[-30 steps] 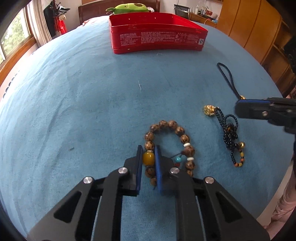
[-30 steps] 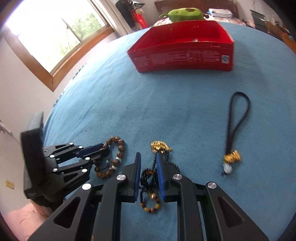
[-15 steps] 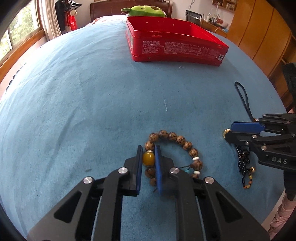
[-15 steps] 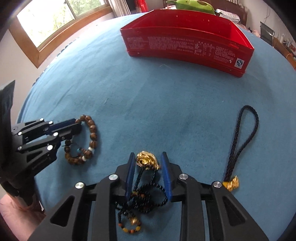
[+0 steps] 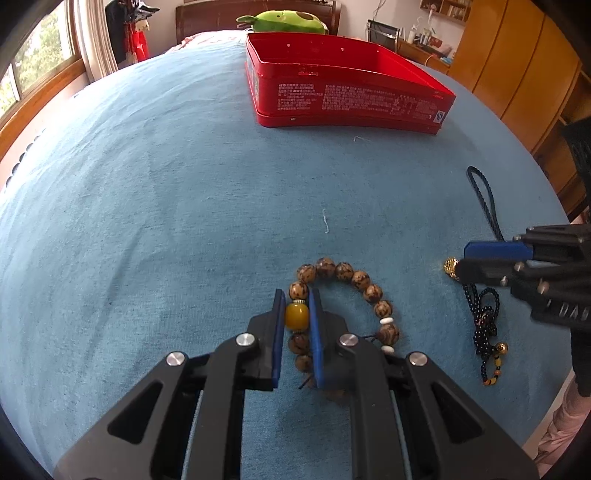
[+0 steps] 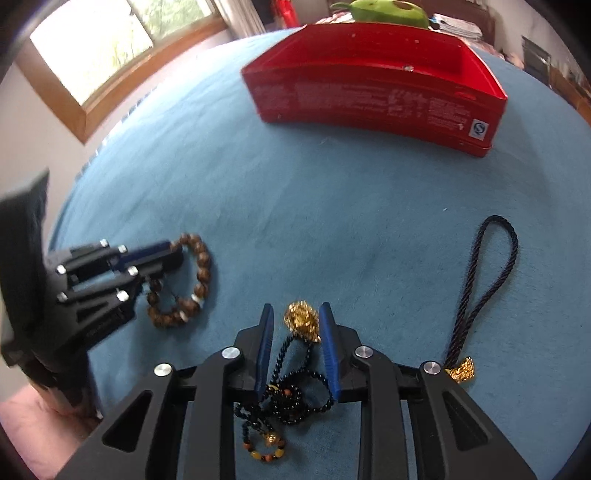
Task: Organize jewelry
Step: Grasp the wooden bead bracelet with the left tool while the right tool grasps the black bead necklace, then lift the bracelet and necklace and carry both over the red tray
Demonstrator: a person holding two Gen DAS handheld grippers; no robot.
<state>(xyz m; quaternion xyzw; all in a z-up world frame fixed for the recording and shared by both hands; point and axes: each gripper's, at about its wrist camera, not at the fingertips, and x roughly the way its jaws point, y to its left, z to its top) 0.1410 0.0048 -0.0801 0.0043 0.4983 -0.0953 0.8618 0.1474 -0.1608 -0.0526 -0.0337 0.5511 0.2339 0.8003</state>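
Blue bedspread [image 5: 184, 192]: covers the whole bed, everything sits on it
Red tin box [image 5: 347, 96]: lid off, at the far side, well apart from the jewelry; green plush toy [image 5: 284, 20] behind it
Left gripper [image 5: 296, 306]: clenched on the amber bead [image 5: 296, 316] of the wooden bead bracelet [image 5: 354, 280], rest of the loop lies flat on the bed
Right gripper [image 6: 297, 325]: pads apart, straddling the black bead necklace [image 6: 291, 398]; its gold charm [image 6: 302, 320] sits between the tips, touching the right pad
Black cord charm [image 6: 480, 291]: lying loose off to the right, gold bit at the near end
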